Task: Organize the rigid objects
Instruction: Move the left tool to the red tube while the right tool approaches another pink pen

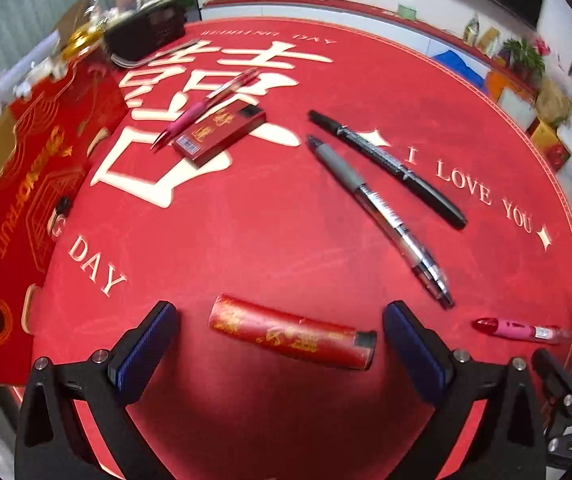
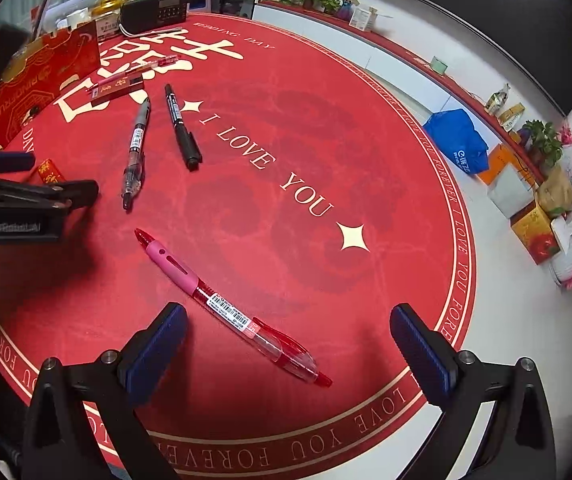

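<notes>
A red lighter with gold print [image 1: 292,338] lies on the red round mat [image 1: 269,240], crosswise between the wide-open fingers of my left gripper [image 1: 281,344], untouched. My right gripper [image 2: 290,344] stands open over a red and pink pen [image 2: 229,310] that lies diagonally between its fingers. That same pen [image 1: 520,330] shows at the right in the left wrist view. A clear grey-grip pen [image 1: 378,216] and a black marker [image 1: 386,166] lie side by side mid-mat. Farther back another red lighter [image 1: 221,134] rests against a second pink pen [image 1: 205,108].
A red gift box [image 1: 25,200] stands along the mat's left edge. A black radio [image 2: 153,12] and small clutter sit at the far side. In the right wrist view the left gripper [image 2: 25,196] enters from the left. Bags and boxes [image 2: 542,200] line the floor on the right.
</notes>
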A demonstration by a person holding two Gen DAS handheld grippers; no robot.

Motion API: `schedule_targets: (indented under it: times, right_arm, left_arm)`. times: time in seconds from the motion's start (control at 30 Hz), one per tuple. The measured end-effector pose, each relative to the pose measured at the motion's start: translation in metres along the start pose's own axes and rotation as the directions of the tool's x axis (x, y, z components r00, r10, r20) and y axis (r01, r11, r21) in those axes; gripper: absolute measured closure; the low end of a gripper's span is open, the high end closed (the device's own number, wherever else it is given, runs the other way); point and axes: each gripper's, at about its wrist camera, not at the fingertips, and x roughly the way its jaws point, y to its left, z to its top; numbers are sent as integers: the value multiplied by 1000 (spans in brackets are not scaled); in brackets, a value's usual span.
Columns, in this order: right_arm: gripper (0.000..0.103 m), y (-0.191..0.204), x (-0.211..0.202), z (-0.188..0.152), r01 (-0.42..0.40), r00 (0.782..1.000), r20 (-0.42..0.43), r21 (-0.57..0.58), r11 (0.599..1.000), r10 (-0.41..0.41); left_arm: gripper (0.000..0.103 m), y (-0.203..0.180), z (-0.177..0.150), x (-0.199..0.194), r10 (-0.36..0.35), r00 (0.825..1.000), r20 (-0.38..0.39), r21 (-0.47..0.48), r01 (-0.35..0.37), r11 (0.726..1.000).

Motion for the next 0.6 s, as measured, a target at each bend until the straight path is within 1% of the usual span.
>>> schedule_targets:
  times: [0.07,0.2,0.27,0.37,0.4,0.5,0.53,0.6]
  right_arm:
    - [1,0,-1,1,-10,1000,1,5,1000,10]
    - [1,5,1,4,-25,1000,2,-20,999,25]
    - [1,9,6,5,-36,999,-9,-45,998,35]
    - [1,12,15,8,-47,999,-31,-66,997,45]
    - [1,12,17,9,-54,998,-34,-66,996,52]
    - [1,8,19,11,-77,996,-48,-49,996,75]
    - [1,7,20,12,-86,995,-54,-42,995,84]
    - [1,3,22,12,-109,992,-71,-17,994,108]
  left_arm:
    - [0,10,-5,-4,23,1000,-3,7,-23,1000]
    - [0,46,-20,-13,75,996,57,58,-78,995]
    - [0,63,-21,-14,87,994,59,59,-90,994]
    - [0,83,-21,-12,90,996,16,4,-90,996]
    - [0,87,-23,-14,79,997,7,-27,-79,997]
    - [0,91,-27,-11,9,999,-33,-118,-13,993]
    - [0,88,-27,-12,25,999,-25,-120,-28,992]
    - [0,80,-25,-11,23,1000,-8,-109,-23,994]
